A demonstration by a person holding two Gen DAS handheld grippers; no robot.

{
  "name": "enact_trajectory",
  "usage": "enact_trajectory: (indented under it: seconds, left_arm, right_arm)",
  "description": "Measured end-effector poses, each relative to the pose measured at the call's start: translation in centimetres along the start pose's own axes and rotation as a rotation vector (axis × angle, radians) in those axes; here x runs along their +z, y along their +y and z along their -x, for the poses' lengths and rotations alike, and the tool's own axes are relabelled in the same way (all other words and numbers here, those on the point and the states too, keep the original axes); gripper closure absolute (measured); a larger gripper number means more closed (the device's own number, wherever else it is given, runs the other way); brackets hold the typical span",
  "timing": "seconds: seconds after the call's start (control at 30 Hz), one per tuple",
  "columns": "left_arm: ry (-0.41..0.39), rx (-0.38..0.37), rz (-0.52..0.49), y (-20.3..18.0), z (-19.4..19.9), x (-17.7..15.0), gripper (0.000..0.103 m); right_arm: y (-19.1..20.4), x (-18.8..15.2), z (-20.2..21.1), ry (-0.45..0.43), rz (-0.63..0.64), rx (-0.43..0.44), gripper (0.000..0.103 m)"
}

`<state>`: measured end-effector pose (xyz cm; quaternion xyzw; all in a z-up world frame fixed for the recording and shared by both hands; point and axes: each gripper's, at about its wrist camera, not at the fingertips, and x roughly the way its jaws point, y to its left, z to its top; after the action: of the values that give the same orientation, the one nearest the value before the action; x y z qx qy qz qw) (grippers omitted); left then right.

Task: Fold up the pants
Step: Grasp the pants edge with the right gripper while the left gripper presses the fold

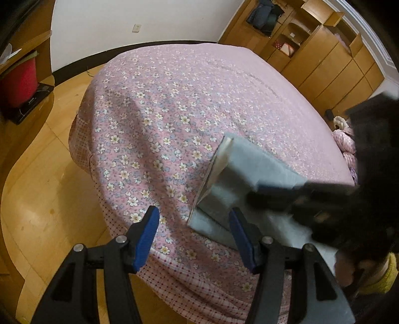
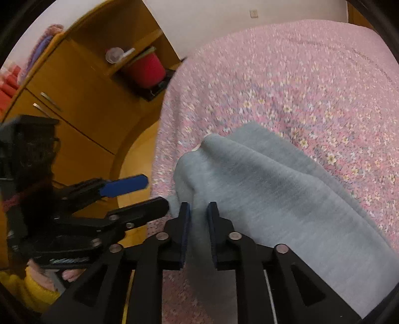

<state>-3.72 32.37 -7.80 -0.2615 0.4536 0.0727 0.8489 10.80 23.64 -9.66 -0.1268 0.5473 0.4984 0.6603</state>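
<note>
The pants [image 2: 261, 189], of grey knit fabric, are located at the near corner of the bed [image 1: 199, 82], which is covered by a pink floral sheet [image 2: 311, 87]. In the left wrist view the pants [image 1: 239, 174] are seen as a folded stack.

The right gripper [image 2: 198, 211] is observed with its jaws clamped on a bunched edge of the pants. The left gripper [image 1: 193, 221] is held above the bed corner, just beside the pants, with its jaws well apart and nothing between them.

A red bucket [image 2: 147, 69] is seated in an open compartment of the wooden cabinet [image 2: 82, 99]; its contents cannot be determined. Dark clothing [image 1: 264, 15] is stored in an open wardrobe compartment [image 1: 311, 49].
</note>
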Motion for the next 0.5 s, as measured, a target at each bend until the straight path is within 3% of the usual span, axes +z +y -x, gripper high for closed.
enact_trajectory:
  seconds: [0.1,0.2,0.37,0.47,0.5]
  left_arm:
    - [-0.001,-0.018,0.003,0.0,0.1,0.0,0.042]
    - [-0.008,-0.042,0.011,-0.1,0.1,0.2,0.042]
    - [-0.005,-0.049,0.004,-0.9,-0.8,0.7,0.042]
    - [-0.008,-0.053,0.003,-1.4,-1.1,1.4,0.042]
    - [-0.013,-0.057,0.005,-1.6,-1.0,1.6,0.042]
  right_arm:
    - [-0.3,0.7,2.4,-0.045,0.022,0.023,0.070]
    - [-1.7,2.1,3.7,-0.071,0.051,-0.047,0.063]
    - [-5.0,3.7,1.7,0.021,0.070,-0.142,0.063]
    - [-5.5,3.6,0.6,0.060,0.103,-0.136,0.063]
    - [-5.5,3.5,0.4,0.064,0.122,-0.130,0.069]
